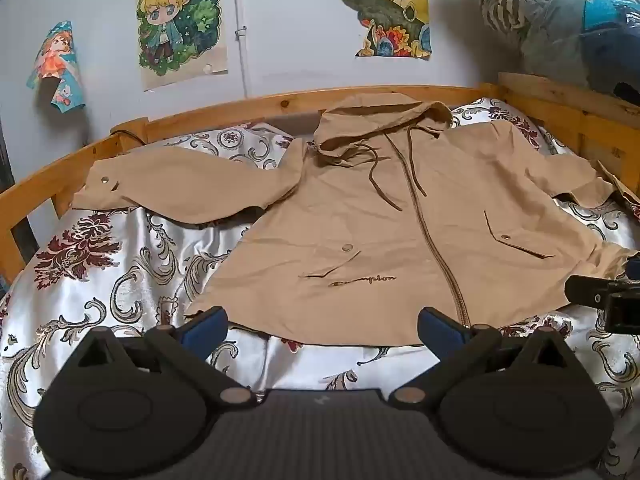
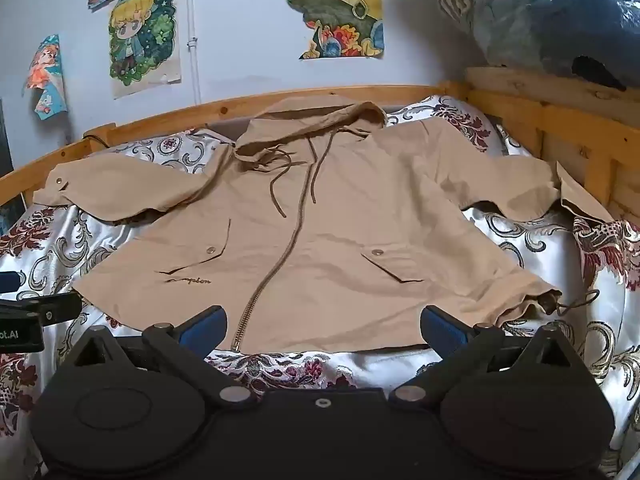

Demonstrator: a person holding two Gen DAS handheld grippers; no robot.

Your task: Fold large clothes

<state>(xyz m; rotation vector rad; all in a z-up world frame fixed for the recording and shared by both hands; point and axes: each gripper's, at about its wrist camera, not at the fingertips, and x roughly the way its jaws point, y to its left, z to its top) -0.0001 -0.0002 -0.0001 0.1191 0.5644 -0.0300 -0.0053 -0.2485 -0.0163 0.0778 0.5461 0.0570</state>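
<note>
Both grippers gape — left gripper (image 1: 322, 326), right gripper (image 2: 322, 326) — jacket (image 2: 320, 240) cuff cropped.

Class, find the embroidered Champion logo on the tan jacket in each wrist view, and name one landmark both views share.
Left wrist view: the Champion logo sits just below centre, left of the zipper.
Right wrist view: the logo sits left of centre, again left of the zipper.
Shared landmark: the blond cartoon poster on the wall.
</note>
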